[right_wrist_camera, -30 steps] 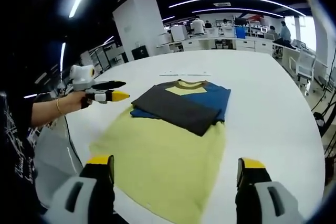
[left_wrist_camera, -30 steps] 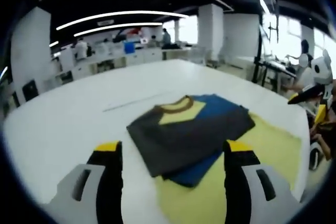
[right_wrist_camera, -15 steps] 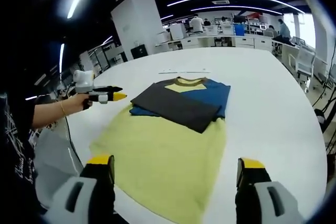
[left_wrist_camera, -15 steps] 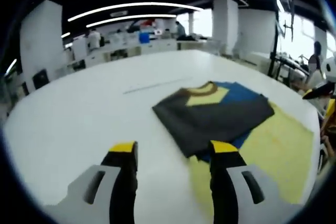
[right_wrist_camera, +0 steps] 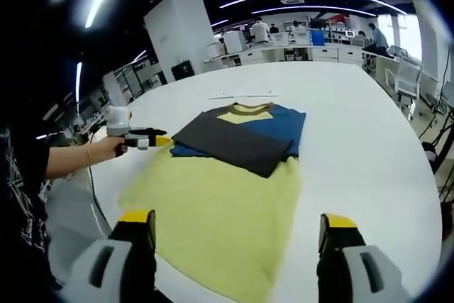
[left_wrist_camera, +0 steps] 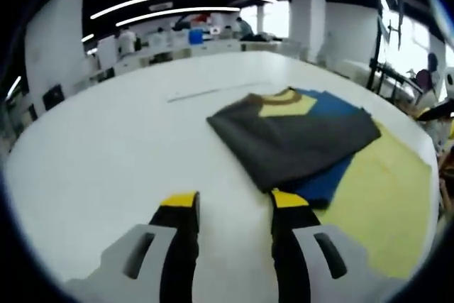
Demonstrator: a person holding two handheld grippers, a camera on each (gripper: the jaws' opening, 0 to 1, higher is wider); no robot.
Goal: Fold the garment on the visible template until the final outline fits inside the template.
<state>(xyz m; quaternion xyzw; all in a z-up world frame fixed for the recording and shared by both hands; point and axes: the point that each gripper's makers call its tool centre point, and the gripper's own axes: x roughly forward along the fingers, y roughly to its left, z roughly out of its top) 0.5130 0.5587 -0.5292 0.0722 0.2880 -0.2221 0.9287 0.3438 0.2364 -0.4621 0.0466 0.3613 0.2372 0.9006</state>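
Jaws of the left hand-held gripper [left_wrist_camera: 233, 207] stand much nearer each other in the left gripper view than a second ago, now only a narrow gap apart, with nothing between them. They hang low over the white surface [left_wrist_camera: 106, 147], just short of the near corner of the garment [left_wrist_camera: 294, 140]. The garment lies partly folded, a dark grey panel over blue, its lower part on the yellow template [left_wrist_camera: 386, 196]. That reads as the gripper lining up to pinch the near edge for the next fold.

In the right gripper view the left hand-held gripper [right_wrist_camera: 152, 139] has moved in from the side and now sits at the garment's [right_wrist_camera: 241, 136] left edge. The right hand-held gripper [right_wrist_camera: 237, 221] hangs wide open and empty over the near end of the template [right_wrist_camera: 213, 225]. The garment's outline reaches past the template's far end, so folding is unfinished.
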